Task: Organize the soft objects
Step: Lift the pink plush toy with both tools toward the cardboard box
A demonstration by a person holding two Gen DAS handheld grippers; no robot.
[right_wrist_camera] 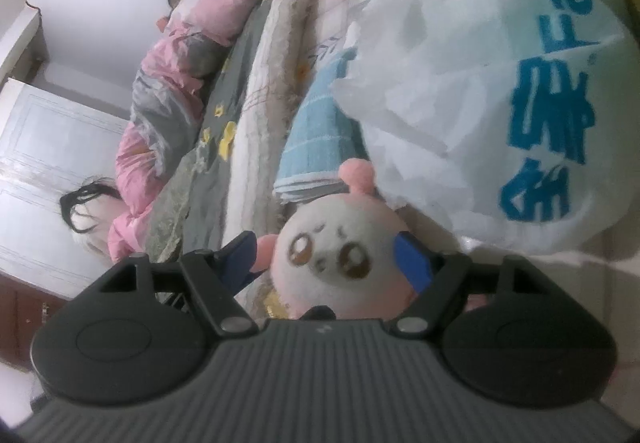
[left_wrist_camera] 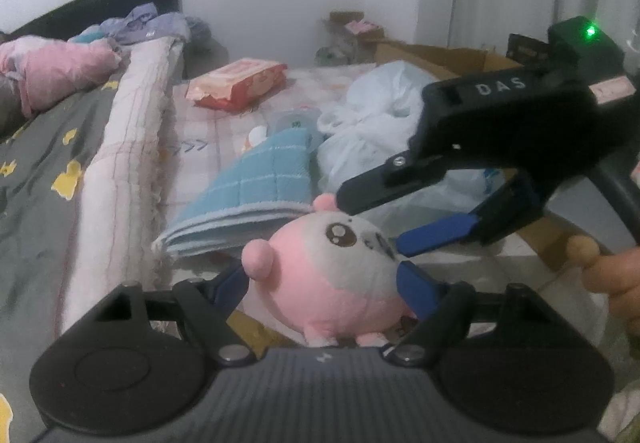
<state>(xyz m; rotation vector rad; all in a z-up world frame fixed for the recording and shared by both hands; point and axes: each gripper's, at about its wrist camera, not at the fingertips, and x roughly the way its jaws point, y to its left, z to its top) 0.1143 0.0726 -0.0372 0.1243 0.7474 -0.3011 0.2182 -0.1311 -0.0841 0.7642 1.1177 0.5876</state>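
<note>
A round pink and white plush toy (left_wrist_camera: 312, 295) with brown eyes hangs off the ground between both grippers. In the left wrist view my left gripper (left_wrist_camera: 324, 275) stands open, its blue fingers on either side of the plush body. My right gripper (left_wrist_camera: 374, 225) comes in from the right, one finger over the head and one at the face. The right wrist view has the plush (right_wrist_camera: 336, 243) face-on, with my right gripper (right_wrist_camera: 324, 247) shut on it: one pad presses its side and the other meets a pink ear. A folded blue towel (left_wrist_camera: 256, 195) lies just behind.
A white plastic bag (right_wrist_camera: 500, 83) with blue print bulges beside the towel. A red snack packet (left_wrist_camera: 236, 83), a rolled plaid blanket (left_wrist_camera: 128, 147), a grey bed cover (left_wrist_camera: 40, 183), and a cardboard box (left_wrist_camera: 432, 57) surround them. A person's hand (left_wrist_camera: 616, 283) holds the right gripper's handle.
</note>
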